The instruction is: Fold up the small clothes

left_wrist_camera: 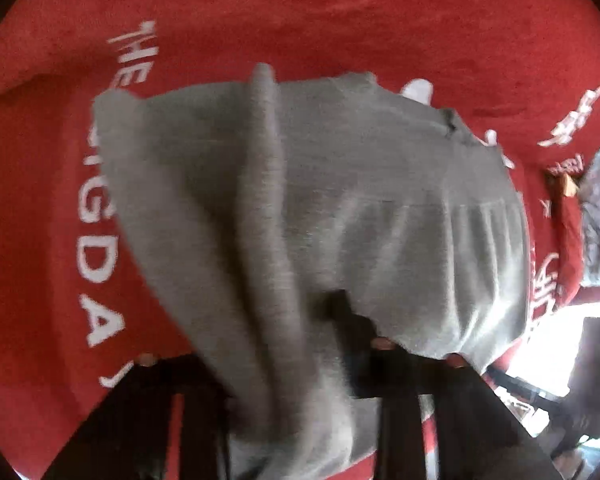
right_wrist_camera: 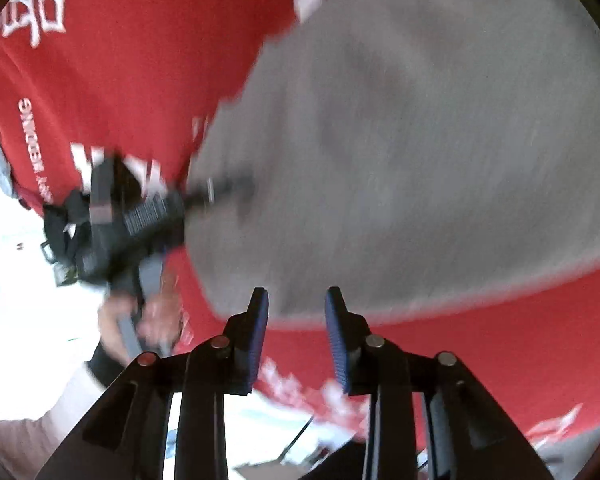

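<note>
- Left gripper (left_wrist_camera: 300, 360) fingers were clamped on a fold of the grey garment (left_wrist_camera: 340, 208).
- Right gripper (right_wrist_camera: 296, 320) fingers stood apart, empty, above the red cloth (right_wrist_camera: 120, 60).

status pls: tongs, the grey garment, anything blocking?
Left tongs shut on grey garment, edge bunched between them. Right tongs open, empty, above the garment's near edge. Garment lies on red printed cloth. Nothing in the way.

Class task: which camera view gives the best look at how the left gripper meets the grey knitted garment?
The right wrist view: it shows the left gripper from outside, its tips at the grey knitted garment's edge. In the left wrist view the garment drapes over that gripper, hiding the contact.
</note>
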A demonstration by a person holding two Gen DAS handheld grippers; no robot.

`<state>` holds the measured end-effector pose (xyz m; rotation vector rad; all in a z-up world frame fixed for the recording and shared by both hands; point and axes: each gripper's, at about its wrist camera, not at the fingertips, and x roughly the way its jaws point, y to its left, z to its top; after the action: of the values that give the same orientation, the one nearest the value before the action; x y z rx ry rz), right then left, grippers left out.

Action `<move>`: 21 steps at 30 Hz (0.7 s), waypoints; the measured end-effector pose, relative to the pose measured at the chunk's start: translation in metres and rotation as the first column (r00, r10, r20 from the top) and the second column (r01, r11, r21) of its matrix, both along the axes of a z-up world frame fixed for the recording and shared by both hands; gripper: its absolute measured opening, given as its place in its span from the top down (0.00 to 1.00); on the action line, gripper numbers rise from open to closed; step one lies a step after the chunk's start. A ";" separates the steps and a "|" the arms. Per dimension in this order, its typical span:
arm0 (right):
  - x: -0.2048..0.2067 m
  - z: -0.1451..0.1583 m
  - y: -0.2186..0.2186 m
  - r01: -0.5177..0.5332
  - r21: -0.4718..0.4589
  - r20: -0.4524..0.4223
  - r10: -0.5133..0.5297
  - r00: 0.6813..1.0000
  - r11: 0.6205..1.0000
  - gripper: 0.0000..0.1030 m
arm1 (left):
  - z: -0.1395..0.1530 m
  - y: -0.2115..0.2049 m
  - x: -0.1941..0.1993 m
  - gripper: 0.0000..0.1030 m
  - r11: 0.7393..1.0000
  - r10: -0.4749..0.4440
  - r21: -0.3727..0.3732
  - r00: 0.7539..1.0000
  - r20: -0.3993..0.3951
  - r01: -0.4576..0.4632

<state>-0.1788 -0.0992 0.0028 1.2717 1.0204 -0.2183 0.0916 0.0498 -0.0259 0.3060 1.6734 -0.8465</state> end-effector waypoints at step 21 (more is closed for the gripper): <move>-0.002 -0.027 -0.088 -0.050 -0.040 -0.040 0.048 0.998 0.998 0.97 | 0.103 -0.132 -0.097 0.83 0.962 -0.046 -0.267 0.997 0.057 0.059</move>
<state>-0.1809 -0.1870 -0.0240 1.2078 1.0736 -0.2262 -0.0050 -0.0827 0.0767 0.1825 1.4872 -1.0842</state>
